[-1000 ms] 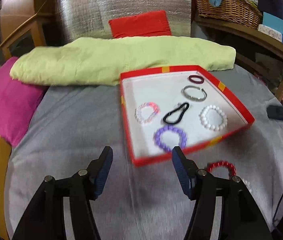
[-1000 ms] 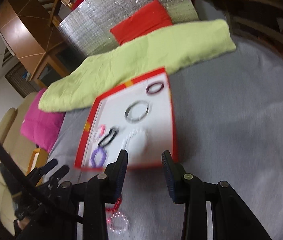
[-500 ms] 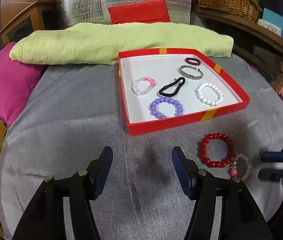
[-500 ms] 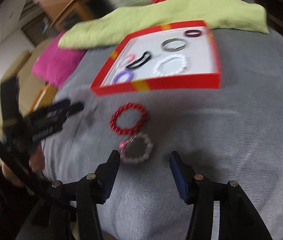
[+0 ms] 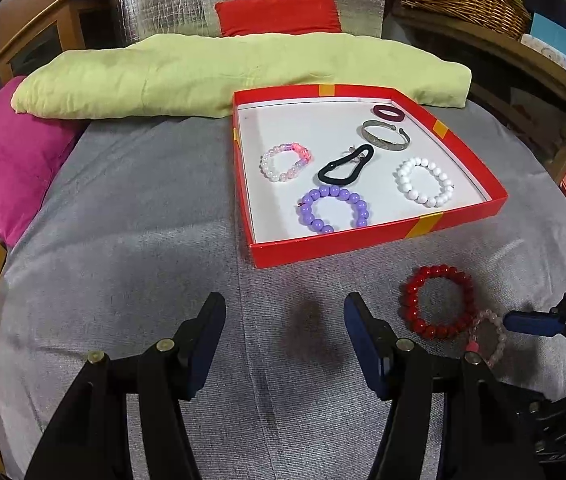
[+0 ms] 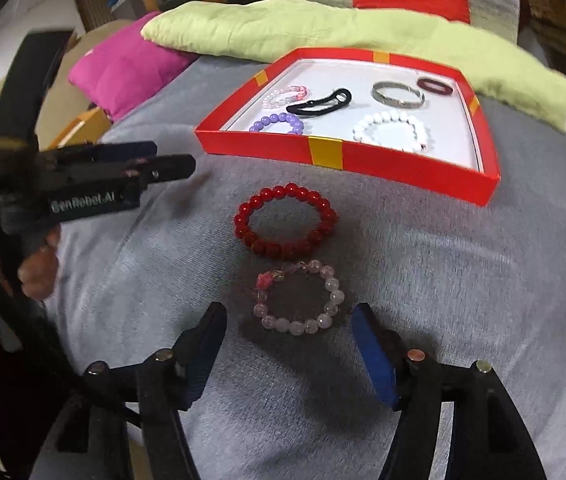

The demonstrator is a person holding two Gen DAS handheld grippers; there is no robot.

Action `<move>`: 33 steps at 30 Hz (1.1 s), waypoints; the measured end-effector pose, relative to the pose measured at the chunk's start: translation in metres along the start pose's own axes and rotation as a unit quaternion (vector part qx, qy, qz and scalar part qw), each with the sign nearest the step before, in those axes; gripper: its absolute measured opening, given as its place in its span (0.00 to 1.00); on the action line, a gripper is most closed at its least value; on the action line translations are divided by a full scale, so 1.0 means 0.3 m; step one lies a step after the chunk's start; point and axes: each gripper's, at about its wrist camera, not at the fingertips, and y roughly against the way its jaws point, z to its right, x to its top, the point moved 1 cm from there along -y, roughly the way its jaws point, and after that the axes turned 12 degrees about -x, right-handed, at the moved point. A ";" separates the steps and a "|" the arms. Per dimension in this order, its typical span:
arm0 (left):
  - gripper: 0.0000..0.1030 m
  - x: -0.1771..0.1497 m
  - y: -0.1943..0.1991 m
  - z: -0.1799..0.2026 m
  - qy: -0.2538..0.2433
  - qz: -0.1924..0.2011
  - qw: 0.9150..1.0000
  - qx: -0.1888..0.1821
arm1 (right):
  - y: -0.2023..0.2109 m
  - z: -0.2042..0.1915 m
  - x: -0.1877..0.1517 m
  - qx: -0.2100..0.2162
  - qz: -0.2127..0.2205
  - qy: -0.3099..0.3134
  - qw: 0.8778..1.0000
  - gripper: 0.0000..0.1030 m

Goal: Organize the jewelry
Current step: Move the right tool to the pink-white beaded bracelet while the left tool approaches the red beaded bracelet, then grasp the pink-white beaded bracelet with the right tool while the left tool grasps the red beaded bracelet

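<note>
Right hand-held gripper (image 6: 289, 344), jaws spread, has descended from the red tray (image 6: 403, 168) to straddle the pale pink bead bracelet (image 6: 299, 300), ready to grasp.

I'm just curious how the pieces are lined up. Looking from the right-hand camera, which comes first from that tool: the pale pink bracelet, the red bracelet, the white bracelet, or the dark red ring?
1. Pale pink bracelet, on the cloth right ahead of the right tool.
2. Red bracelet, just beyond it.
3. White bracelet, inside the red box, near its front.
4. Dark red ring, at the box's far right corner.
</note>
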 end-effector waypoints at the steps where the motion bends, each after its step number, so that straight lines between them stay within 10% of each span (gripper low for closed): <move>1: 0.61 0.000 0.001 -0.001 0.001 0.000 1.000 0.000 | -0.001 -0.007 -0.002 -0.006 0.003 0.005 1.000 0.66; 7: 0.61 -0.001 0.003 0.006 -0.003 0.001 1.000 -0.007 | -0.002 0.023 -0.002 -0.041 0.018 0.007 0.999 0.08; 29: 0.69 -0.027 -0.084 0.238 -0.073 -0.035 0.991 -0.103 | 0.003 0.255 0.017 -0.012 -0.018 -0.153 0.988 0.10; 33: 0.69 -0.028 -0.106 0.251 -0.072 -0.041 0.991 -0.109 | 0.013 0.273 0.021 -0.004 -0.015 -0.166 0.986 0.23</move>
